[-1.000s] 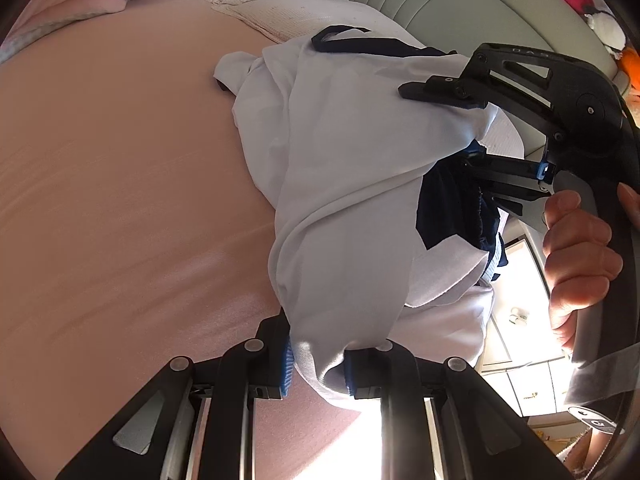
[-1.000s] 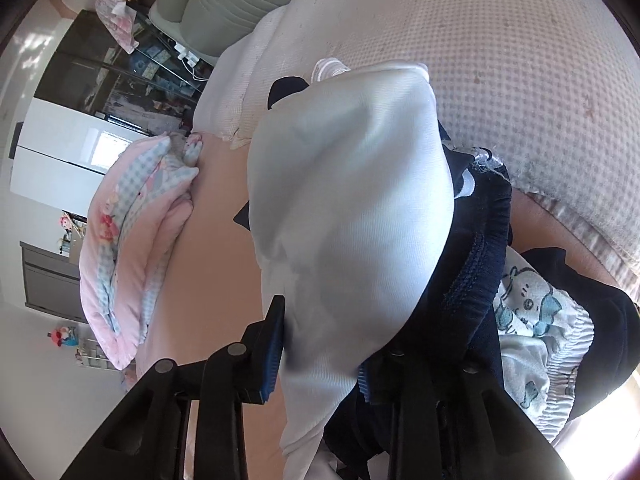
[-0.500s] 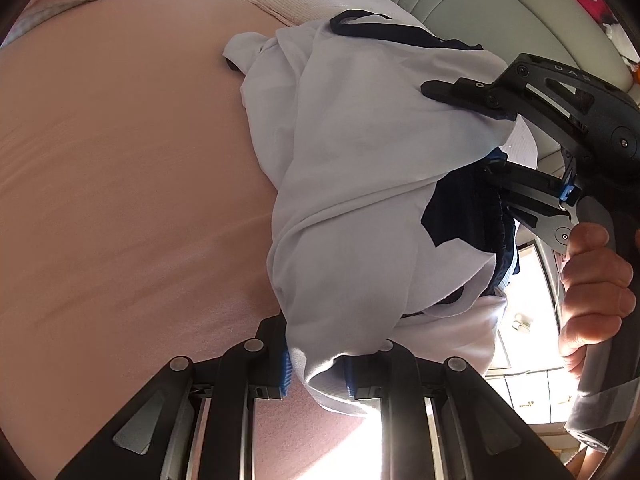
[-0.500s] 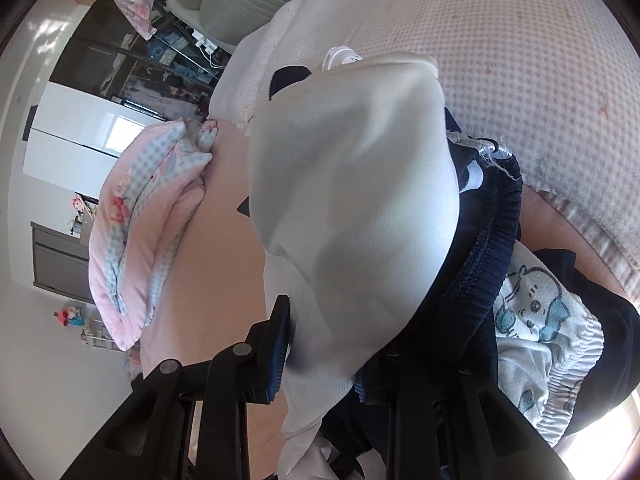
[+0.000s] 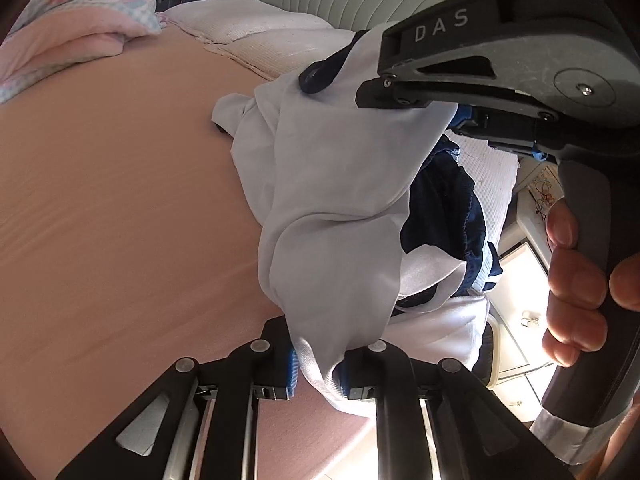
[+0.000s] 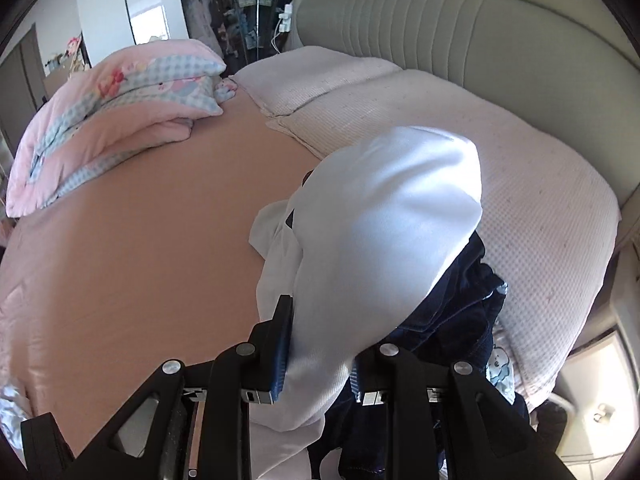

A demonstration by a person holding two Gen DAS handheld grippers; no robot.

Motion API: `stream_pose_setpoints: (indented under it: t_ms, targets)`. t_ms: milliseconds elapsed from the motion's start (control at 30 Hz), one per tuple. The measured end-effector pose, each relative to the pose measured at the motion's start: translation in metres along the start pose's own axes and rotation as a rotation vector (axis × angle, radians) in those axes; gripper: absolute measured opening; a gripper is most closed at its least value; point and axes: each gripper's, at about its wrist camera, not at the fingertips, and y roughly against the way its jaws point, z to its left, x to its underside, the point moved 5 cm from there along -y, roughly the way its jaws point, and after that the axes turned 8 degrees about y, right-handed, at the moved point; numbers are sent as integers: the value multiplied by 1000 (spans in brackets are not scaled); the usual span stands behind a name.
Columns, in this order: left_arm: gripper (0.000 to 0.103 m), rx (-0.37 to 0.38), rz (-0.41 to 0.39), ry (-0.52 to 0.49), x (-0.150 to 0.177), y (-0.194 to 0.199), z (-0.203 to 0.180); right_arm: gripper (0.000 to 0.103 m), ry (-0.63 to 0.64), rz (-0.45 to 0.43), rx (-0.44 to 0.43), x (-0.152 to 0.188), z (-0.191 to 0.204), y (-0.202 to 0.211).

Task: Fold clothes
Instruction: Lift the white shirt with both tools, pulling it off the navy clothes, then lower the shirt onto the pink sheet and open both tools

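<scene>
A white garment (image 5: 332, 200) with navy trim hangs bunched between both grippers above the pink bed. My left gripper (image 5: 320, 354) pinches its lower fold, jaws closing on the cloth. In the right wrist view my right gripper (image 6: 320, 356) is shut on another fold of the same white garment (image 6: 384, 220). A navy piece (image 6: 452, 312) hangs beside it on the right and also shows in the left wrist view, the navy piece (image 5: 440, 208) tucked under the white cloth. A hand (image 5: 572, 264) grips the right gripper's handle, close at the right.
The pink sheet (image 6: 140, 280) spreads to the left. A folded pink checked blanket (image 6: 120, 108) lies at the far left. Cream pillows (image 6: 400, 100) and a padded headboard (image 6: 440, 20) are behind. A cartoon-printed cloth (image 6: 500, 364) lies at the right edge.
The right gripper rolled and rose with the garment, coming much closer to the left camera. The left gripper shifted slightly, still holding the fold.
</scene>
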Motion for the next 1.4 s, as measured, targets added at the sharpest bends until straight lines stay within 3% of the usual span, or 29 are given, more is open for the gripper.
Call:
stream_pose_setpoints:
  t_ms: [167, 500, 700, 900, 967, 1033, 1100, 1400]
  targets:
    - [12, -2, 20, 47, -1, 6, 18, 20, 65, -44, 14, -8, 17, 13]
    - [12, 24, 28, 99, -4, 31, 48, 20, 45, -130, -103, -21, 33, 41]
    - [12, 1, 8, 95, -3, 46, 65, 20, 113, -162, -126, -27, 57, 59]
    - [12, 14, 41, 166, 1, 64, 95, 20, 152, -158, -176, -26, 81, 63]
    - [12, -5, 35, 181, 3, 65, 91, 20, 162, -162, -206, -27, 88, 66]
    - [12, -25, 23, 190, -16, 52, 92, 20, 172, -164, -226, -27, 96, 68]
    - [12, -38, 21, 193, -9, 46, 85, 20, 183, -162, -235, -28, 104, 67]
    - [12, -129, -9, 232, -8, 66, 107, 20, 227, -150, -298, -30, 138, 68]
